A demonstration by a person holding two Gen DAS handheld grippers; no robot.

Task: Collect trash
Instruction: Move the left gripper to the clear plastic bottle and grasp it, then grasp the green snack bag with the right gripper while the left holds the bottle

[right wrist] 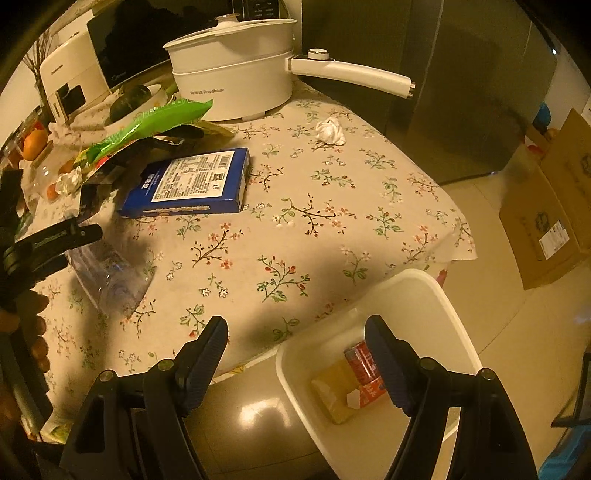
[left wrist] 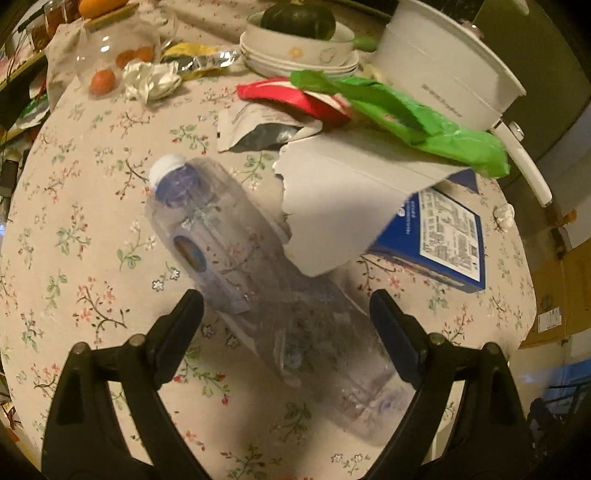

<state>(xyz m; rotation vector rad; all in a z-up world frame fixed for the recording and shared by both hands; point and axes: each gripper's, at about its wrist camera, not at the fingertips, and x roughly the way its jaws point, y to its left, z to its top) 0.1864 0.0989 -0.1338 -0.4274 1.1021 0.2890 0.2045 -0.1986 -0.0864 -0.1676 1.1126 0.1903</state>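
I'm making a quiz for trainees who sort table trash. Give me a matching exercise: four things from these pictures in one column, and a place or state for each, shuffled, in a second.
Things:
1. clear plastic bottle
2. crumpled tissue
3. red can
4. dark green squash

Places or states:
A. inside the white bin on the floor
B. lying on its side between the open left gripper's fingers
C. sitting in a stack of white bowls
D. alone on the tablecloth near the white pot's handle

Pairs: 1-B, 2-D, 3-A, 4-C
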